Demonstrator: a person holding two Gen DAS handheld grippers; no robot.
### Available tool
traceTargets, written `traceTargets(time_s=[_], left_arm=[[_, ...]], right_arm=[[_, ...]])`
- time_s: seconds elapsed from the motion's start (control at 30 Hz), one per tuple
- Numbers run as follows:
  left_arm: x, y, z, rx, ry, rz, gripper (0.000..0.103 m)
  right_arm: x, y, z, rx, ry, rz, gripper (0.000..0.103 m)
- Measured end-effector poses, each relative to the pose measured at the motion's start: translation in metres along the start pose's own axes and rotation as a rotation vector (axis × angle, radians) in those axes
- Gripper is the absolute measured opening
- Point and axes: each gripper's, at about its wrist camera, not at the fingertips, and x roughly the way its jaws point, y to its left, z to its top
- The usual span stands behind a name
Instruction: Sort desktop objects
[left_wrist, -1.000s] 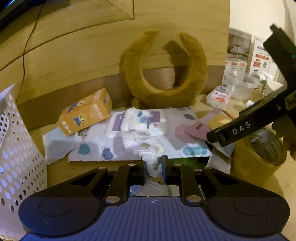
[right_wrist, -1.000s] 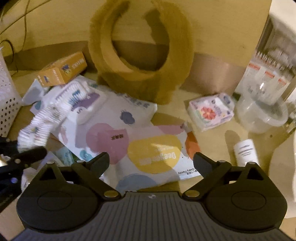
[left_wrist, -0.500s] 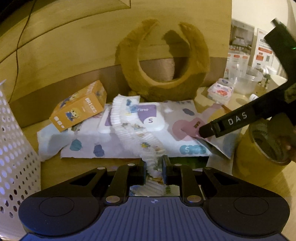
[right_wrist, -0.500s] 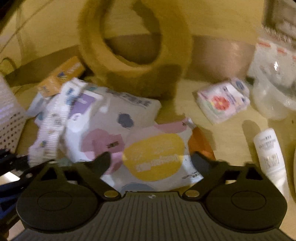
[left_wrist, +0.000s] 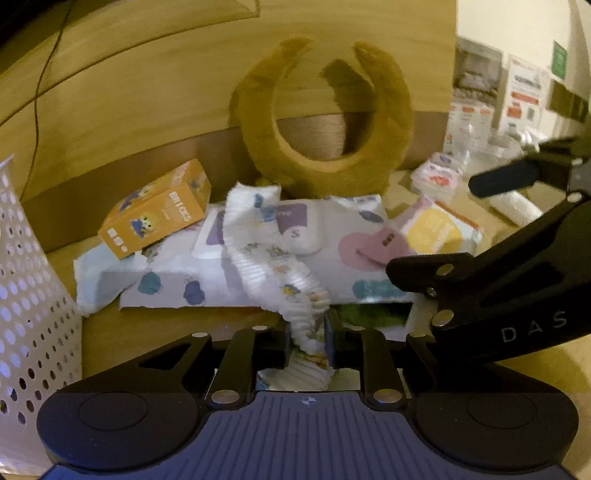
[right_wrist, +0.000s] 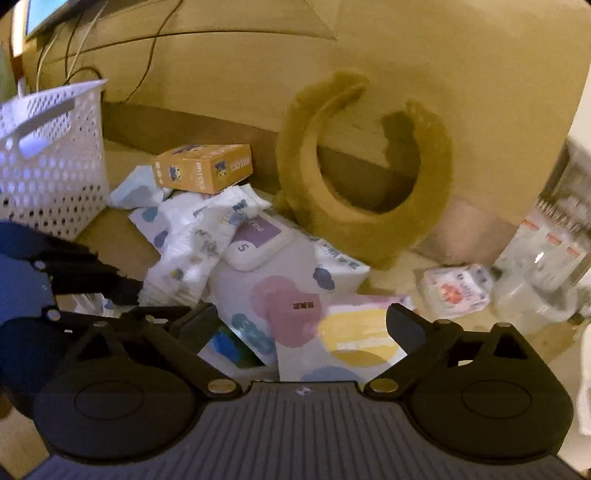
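A white printed diaper (left_wrist: 266, 258) trails from the heap to my left gripper (left_wrist: 308, 325), whose pads pinch its bunched end while the jaws ease slightly apart. The same diaper (right_wrist: 192, 251) shows in the right wrist view, running to the left gripper (right_wrist: 125, 291) at the left edge. My right gripper (right_wrist: 301, 321) hovers over a pastel diaper pack (right_wrist: 288, 295) and a yellow-spotted wipes pack (right_wrist: 354, 336), jaws opening wide with nothing pressed between them. In the left wrist view the right gripper (left_wrist: 458, 225) reaches in from the right.
An orange box (left_wrist: 159, 210) leans on the heap's left. A white perforated basket (left_wrist: 29, 277) stands at the far left. A brown crescent plush (left_wrist: 325, 122) leans on the wooden back wall. A floral tissue pack (right_wrist: 454, 288) and clear containers (right_wrist: 535, 291) sit at the right.
The diaper has been drawn out of the heap into a long strip. The right gripper has swung leftward and now sits low at the right of the left view, covering the tape roll.
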Motion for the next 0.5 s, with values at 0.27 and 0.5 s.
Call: traceTargets(time_s=[0.27, 0.5], left_arm=[[0.000, 0.005, -0.006, -0.003, -0.004, -0.030, 0.018], [0.004, 0.014, -0.005, -0.022, -0.005, -0.032, 0.021]], right_arm=[[0.019, -0.001, -0.007, -0.037, 0.094, -0.086, 0.085], [0.031, 0.017, -0.018, -0.199, 0.114, -0.196, 0.085]])
